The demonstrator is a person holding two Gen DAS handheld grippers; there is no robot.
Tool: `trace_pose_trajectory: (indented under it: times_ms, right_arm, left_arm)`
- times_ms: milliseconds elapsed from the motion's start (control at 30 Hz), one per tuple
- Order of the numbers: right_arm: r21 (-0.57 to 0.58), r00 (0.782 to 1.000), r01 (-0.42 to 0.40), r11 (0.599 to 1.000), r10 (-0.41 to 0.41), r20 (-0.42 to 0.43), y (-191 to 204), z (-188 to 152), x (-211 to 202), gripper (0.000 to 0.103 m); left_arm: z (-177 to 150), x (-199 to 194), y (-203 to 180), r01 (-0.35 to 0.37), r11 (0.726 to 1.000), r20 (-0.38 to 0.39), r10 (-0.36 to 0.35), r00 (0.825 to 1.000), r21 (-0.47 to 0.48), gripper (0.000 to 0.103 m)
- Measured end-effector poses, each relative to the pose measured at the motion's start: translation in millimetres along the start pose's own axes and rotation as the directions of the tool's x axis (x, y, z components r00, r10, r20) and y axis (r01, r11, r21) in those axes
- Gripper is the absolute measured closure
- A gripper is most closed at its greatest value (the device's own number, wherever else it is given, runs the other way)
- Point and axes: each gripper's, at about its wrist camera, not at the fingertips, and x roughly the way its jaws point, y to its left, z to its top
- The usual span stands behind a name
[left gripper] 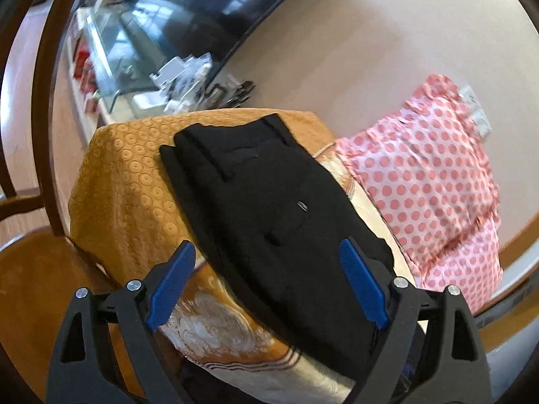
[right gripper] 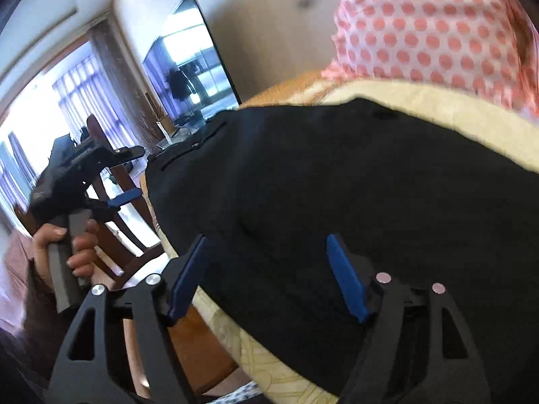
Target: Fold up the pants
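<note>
Pants black, folded into a long flat bundle, lying on the cloth-covered surface. They run from the far edge toward the near edge, waistband end with belt loops at the far edge. Small metal fastener visible mid-panel.

Our left gripper sits over the near end of the pants, jaws wide, blue pads either side of the fabric, nothing clamped. Right pad overlaps the pants' right edge; we can't tell if it touches.

Our right gripper is over the pants too, jaws wide, nothing held. In the right wrist view we see the left gripper off the left edge of the surface, clear of the cloth, held by the left hand.

Surroundings: orange circle-patterned cloth covers the far-left corner, cream swirl-patterned cloth the near part. Pink polka-dot fabric heaped at the right edge, just beside the pants, not on them. Wooden chair off the left edge. Dark TV on the wall behind. White tag on the polka-dot fabric is unreadable; no other writing legible.
</note>
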Motion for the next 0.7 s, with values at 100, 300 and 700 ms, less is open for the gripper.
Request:
trace_pose_trajectory:
  times_ms: [100,300,700]
  right_arm:
    - [0.041,1.0,-0.031,0.999,0.03,0.004,-7.4,-1.7,-5.1,0.031]
    - [0.014,0.999,-0.032,0.999,0.032,0.01,10.7,-12.3,-10.2,0.025]
    - [0.041,0.994,-0.094,0.995,0.091,0.061,-10.0,-18.0,-33.5,0.025]
  left_arm:
    - [5.0,5.8,0.4,-0.009,0.999,-0.018,0.008,1.0,-0.032,0.015]
    - [12.3,17.3,-2.8,-0.023,0.998,-0.045,0.02,0.999,-0.065,0.017]
    - [6.2,9.6,-32.6,-0.069,0.997,0.081,0.065,0.995,0.043,0.088]
